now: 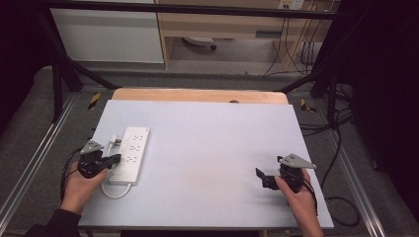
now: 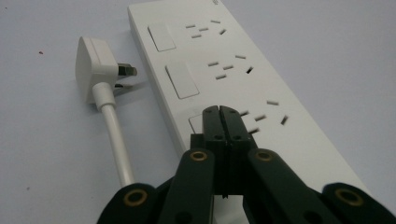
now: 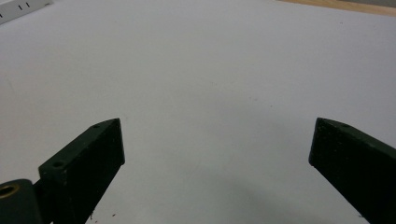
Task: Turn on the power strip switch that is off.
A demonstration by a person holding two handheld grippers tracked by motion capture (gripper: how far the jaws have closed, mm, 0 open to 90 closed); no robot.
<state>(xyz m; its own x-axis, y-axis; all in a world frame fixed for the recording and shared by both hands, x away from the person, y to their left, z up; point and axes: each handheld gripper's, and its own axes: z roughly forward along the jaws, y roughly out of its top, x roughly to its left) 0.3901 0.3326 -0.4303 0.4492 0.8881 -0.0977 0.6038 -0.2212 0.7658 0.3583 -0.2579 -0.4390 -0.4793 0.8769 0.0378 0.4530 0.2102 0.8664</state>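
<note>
The left hand-held gripper is pointing right at the near left, jaws pressed together; the right hand-held gripper is hovering near right, jaws spread wide.

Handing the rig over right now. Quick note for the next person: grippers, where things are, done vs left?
Left gripper: jaws shut, empty, tips over the nearest rocker switch on the power strip; contact unclear.
Right gripper: jaws wide open, empty, above bare table at its right side.
Power strip lies flat at the table's left. Its white plug lies on the table beside the strip, prongs toward it, not inserted.
Done: nothing evident. Left: probably pressing that switch; the plug is untouched.
</note>
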